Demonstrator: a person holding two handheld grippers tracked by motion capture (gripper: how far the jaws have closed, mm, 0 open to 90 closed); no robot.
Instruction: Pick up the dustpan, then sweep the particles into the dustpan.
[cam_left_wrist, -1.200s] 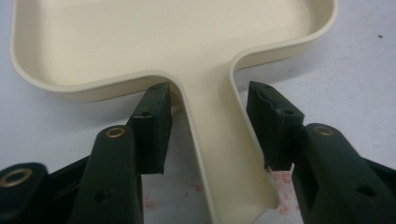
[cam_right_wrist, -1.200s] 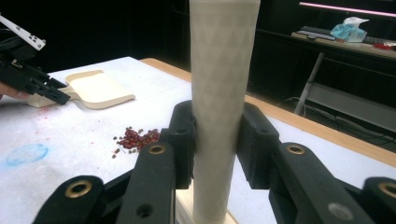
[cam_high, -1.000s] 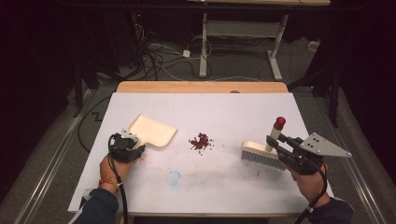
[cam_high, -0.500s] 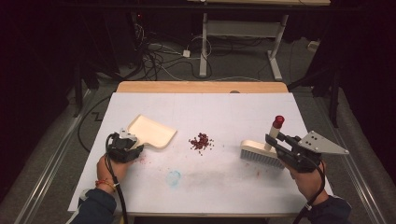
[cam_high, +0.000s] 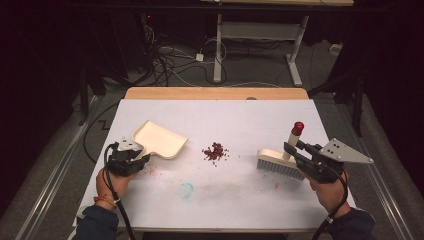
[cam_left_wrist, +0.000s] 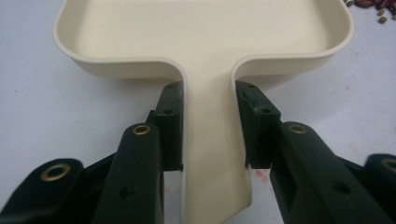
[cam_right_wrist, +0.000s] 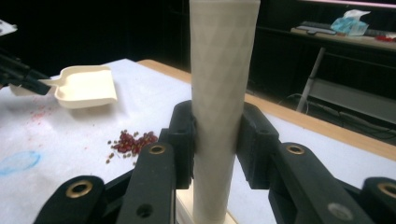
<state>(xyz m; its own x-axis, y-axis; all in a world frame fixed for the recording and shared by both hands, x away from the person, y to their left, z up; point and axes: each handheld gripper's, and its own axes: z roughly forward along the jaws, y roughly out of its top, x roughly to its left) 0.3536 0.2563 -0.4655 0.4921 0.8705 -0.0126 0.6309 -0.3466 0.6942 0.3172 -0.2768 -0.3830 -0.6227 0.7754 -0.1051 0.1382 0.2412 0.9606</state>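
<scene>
The tabletop (cam_high: 220, 200) under its white sheet carries everything, with a pale blue smear (cam_high: 186, 190) near my edge. On its left part lies the cream dustpan (cam_high: 160, 140), its open mouth turned toward the middle and its flat handle pointing back at me. My left gripper (cam_high: 131, 156) has its jaws pinching that handle from both sides, the pads pressed flat against its edges in the left gripper view (cam_left_wrist: 212, 140). Compared with a second ago, the pan sits a touch further up and back from my edge, its mouth well apart from the spill as before. On the right part stands the white brush (cam_high: 279, 162), bristles down on the sheet, its ribbed handle rising to a red cap. My right gripper (cam_high: 296, 150) has its jaws clamped on that handle, and it has not shifted since the earlier frames. Between pan and brush lies the small heap of red beans (cam_high: 215, 151), unmoved, touching neither.
</scene>
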